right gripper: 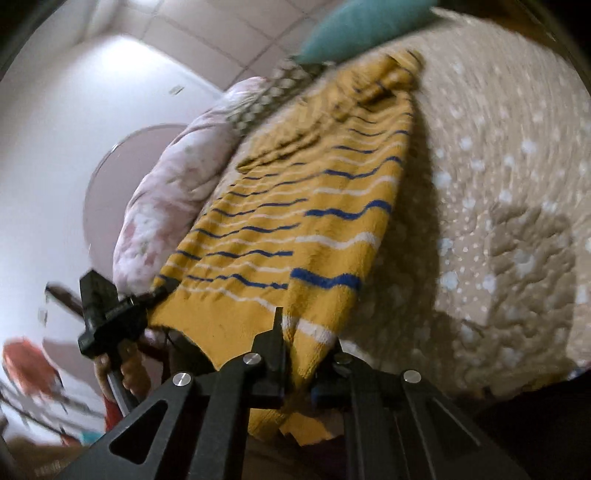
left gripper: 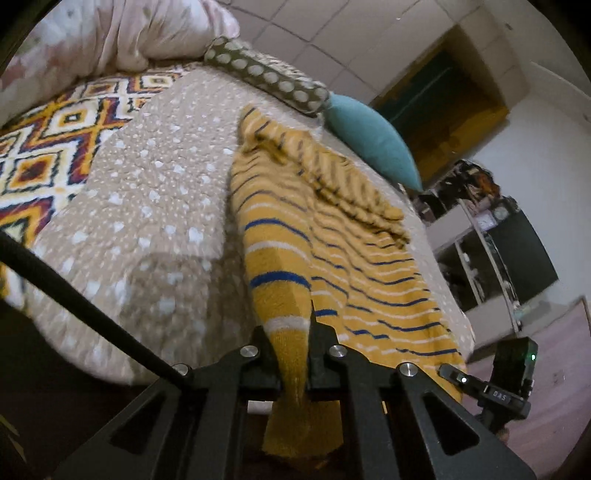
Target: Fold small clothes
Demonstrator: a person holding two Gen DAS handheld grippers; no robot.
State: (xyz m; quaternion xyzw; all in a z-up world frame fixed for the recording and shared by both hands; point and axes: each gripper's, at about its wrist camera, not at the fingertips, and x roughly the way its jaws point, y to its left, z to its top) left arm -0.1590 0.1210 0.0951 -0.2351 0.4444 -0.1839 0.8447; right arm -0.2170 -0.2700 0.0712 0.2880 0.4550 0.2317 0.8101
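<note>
The bed [left gripper: 155, 206] carried everything, its dotted beige quilt bare to one side of the garment and a patterned blanket [left gripper: 48, 147] beyond that. Along the far edge lay a pale floral duvet [left gripper: 122, 33], a spotted bolster [left gripper: 266, 74] and a teal cushion [left gripper: 369, 136]. The sweater [left gripper: 354, 273], mustard with blue and white stripes, lay lengthwise on the quilt, its far end near the bolster and its near hem lifted toward the cameras. One long side was already turned over the body, with the wide-striped sleeve lying along the top, and the other sleeve sat bunched across the upper part, so the lengthwise folds looked begun, though untidy at the collar end. The left tool [left gripper: 291, 354] was pressed together on the near end of the folded side, cloth hanging through below it. The right tool [right gripper: 306, 354] likewise pinched the hem at the other corner, its fingers closed on the knit. Judging by both grips on the lower edge, the crosswise fold, bringing the hem up to the shoulders, was not yet done; that, and perhaps smoothing the bunched sleeve, seemed left for this piece. No other clothes showed on the bed.
</note>
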